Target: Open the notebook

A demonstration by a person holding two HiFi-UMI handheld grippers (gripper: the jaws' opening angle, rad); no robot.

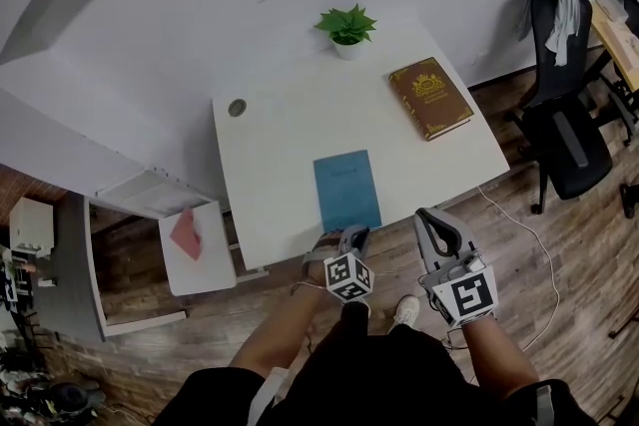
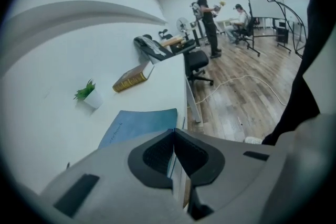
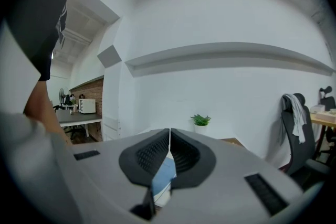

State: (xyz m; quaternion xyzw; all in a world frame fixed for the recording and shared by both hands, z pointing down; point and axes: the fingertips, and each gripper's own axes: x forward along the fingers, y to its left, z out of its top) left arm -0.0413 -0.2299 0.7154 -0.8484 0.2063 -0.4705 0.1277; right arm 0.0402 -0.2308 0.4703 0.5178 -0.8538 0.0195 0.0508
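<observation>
Blue notebook [image 1: 346, 189]: lies closed and flat on the white table [image 1: 270, 155], with its near short edge close to the table's front edge.
Left gripper [image 2: 174, 131]: jaws clenched tip to tip right at the notebook's near right corner. Whether the cover is nipped between them does not show.
Right gripper [image 3: 169, 131]: jaws pressed together on nothing, held off the table's front, to the right of the notebook.
Step in hand: probably getting hold of the cover's corner so it can be lifted.
Risk, empty pinch: the tips may have met beside or above the thin cover, so a lift would bring nothing up.
Risk, whole book: if the tips caught the full thickness, the notebook would rise closed instead of opening.
Risk, sliding: nothing presses the notebook down. A pull toward the person could drag it over the nearby front edge and onto the floor.
Risk, crease: a corner grip on a limp cover could fold or tear it if swung fast.
Brown hardback book [image 1: 430, 97] and potted plant [image 1: 346, 27]: well apart at the far side, unlikely to be disturbed.
</observation>
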